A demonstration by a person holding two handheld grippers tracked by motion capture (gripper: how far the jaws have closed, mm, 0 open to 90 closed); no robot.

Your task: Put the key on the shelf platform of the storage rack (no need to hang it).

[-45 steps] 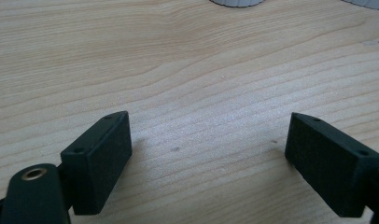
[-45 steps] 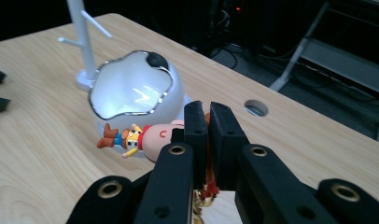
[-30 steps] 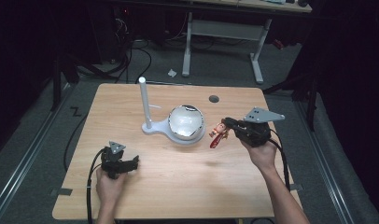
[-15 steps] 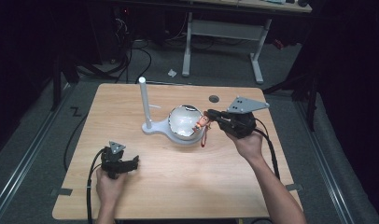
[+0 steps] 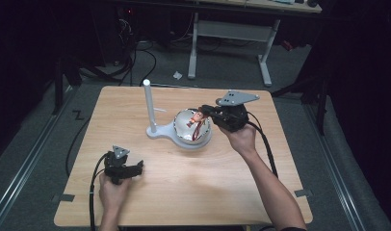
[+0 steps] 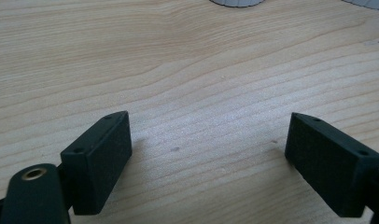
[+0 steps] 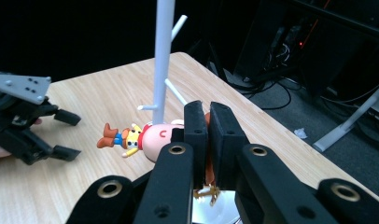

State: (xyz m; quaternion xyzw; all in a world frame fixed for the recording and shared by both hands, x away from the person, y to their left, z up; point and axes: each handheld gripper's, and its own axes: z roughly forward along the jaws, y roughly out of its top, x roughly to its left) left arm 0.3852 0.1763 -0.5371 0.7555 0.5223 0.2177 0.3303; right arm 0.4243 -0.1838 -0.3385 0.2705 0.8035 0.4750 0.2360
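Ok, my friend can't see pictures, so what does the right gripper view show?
The right gripper pinches a small cowboy toy figure between its black jaws, holding it sideways above a wooden table. A white stand with pegs rises just behind it, and the left gripper rests open on the table farther off.

left gripper (image 5: 137,168): black body, small grey three-cornered plate on top, black cable trailing back | its jaws: blocky matte black pads with small screw holes, brass-ringed pivot hole | right gripper (image 5: 203,110): black, larger grey plate (dotted with holes), thick black cable | arms: bare forearms, dark sleeve edge at right elbow
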